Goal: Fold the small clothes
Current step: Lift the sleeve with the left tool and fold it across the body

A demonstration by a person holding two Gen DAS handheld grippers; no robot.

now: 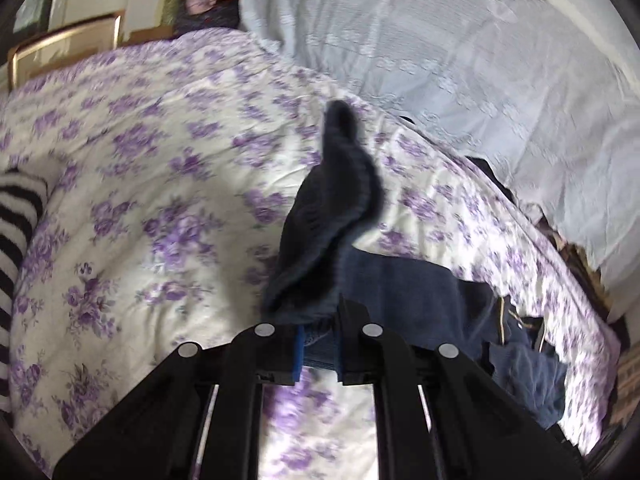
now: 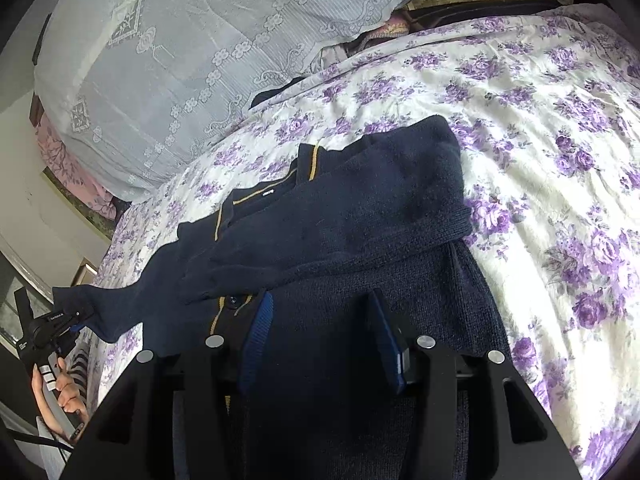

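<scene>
Left wrist: left tool point(image 1: 318, 344) clenched on sleeve point(image 1: 332, 216); carry it across cardigan point(image 2: 360, 240), lay flat. Right tool point(image 2: 320, 336) released, jaws apart above cardigan.

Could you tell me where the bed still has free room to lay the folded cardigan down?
Free: floral bedspread right of the navy cardigan, and between it and the striped cloth. Crowded: the lace pillows behind.

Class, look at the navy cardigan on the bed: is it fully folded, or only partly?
Partly folded. One sleeve lies across the navy cardigan; the left tongs hold the other sleeve out sideways.
</scene>
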